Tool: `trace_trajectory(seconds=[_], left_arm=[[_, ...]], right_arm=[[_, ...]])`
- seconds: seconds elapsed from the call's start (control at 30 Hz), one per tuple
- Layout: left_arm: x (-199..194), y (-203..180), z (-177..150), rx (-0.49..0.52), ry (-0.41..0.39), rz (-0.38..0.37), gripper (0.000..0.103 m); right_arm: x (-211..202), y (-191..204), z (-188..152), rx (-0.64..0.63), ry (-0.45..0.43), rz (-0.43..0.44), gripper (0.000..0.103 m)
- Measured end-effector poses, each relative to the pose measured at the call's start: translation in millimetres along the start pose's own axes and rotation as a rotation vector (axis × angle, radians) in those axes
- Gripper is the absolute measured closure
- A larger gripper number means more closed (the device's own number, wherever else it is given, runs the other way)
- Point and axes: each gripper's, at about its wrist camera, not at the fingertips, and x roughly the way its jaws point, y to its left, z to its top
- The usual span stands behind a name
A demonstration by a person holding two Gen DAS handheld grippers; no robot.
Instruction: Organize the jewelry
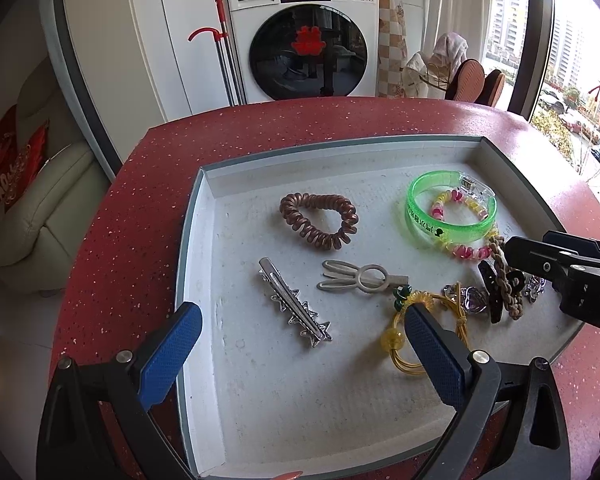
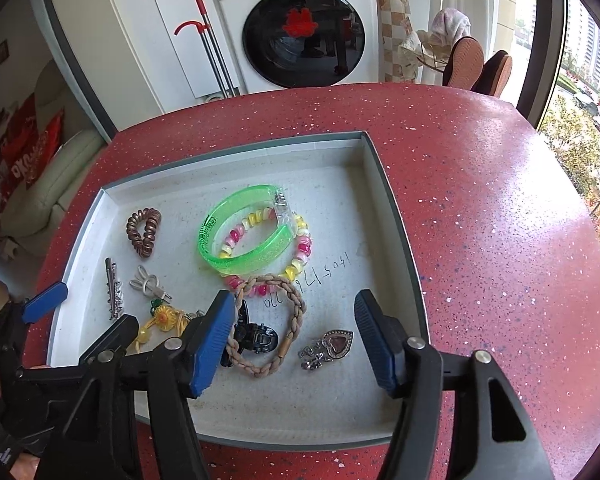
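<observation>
A white tray with a grey rim (image 1: 188,240) (image 2: 396,220) on the red table holds the jewelry. Its left half has a brown spiral hair tie (image 1: 320,220), a silver star clip (image 1: 296,308) and a beige rabbit clip (image 1: 360,278). A green bangle (image 2: 240,262) lies over a pink-and-yellow bead bracelet (image 2: 300,260). My left gripper (image 1: 300,340) hangs open over the star clip, its right finger covering part of a yellow hair tie (image 1: 396,340). My right gripper (image 2: 294,312) is open above a braided bracelet (image 2: 296,304), a black claw clip (image 2: 256,336) and a heart brooch (image 2: 332,346), pressing on none.
The red speckled table (image 2: 480,200) curves around the tray, with bare surface to its right. Beyond the far edge stand a washing machine (image 1: 308,40) and a mop (image 1: 224,48). A window is on the right, a sofa (image 1: 40,200) on the left.
</observation>
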Motion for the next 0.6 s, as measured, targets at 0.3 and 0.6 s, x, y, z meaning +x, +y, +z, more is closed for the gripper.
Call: trace_trajectory(seconds=[0.3, 0.6], left_arm=[[-5, 5, -2, -0.023, 0.016, 0.000, 0.000], [-17, 2, -4, -0.003, -0.006, 0.007, 0.000]], right_arm=[[-12, 10, -3, -0.044, -0.014, 0.006, 0.023], [-20, 9, -16, -0.022, -0.065, 0.019, 0.013]])
